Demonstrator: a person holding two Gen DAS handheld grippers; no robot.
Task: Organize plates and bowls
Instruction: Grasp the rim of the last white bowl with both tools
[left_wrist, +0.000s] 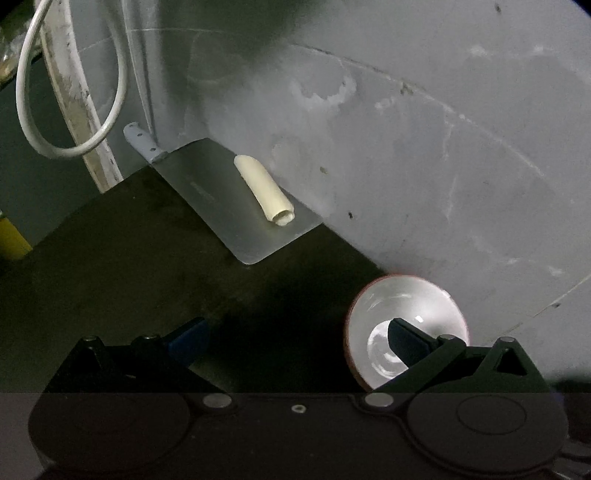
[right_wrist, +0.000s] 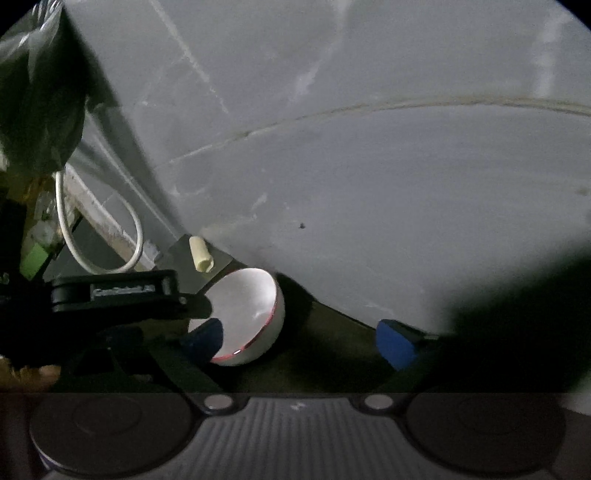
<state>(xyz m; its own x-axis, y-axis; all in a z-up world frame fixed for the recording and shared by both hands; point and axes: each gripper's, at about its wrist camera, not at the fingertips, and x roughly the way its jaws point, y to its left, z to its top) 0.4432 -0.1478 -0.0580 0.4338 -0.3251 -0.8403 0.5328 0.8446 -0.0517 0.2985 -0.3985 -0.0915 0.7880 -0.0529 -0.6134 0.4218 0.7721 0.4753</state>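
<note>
White bowl (left_wrist: 406, 314) sits on dark surface (left_wrist: 110, 277), near cleaver (left_wrist: 236, 206) carrying a pale tube (left_wrist: 264, 190). Left gripper (left_wrist: 295, 336) fingers spread, one finger (left_wrist: 406, 341) inside the bowl. Right gripper (right_wrist: 299, 343) fingers spread, nothing pinched, beside bowl

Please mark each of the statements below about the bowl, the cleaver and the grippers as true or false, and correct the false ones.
1. The pale cream tube lies on the flat steel cleaver blade. True.
2. The white bowl with a red rim is full of food. False: it looks empty.
3. The left gripper has its fingers spread wide, one of them in front of the bowl's opening. True.
4. The right gripper is clamped on the bowl. False: its fingers stand wide apart, and the bowl is not gripped.
5. A stack of plates stands beside the cleaver. False: no plates are visible.
</note>
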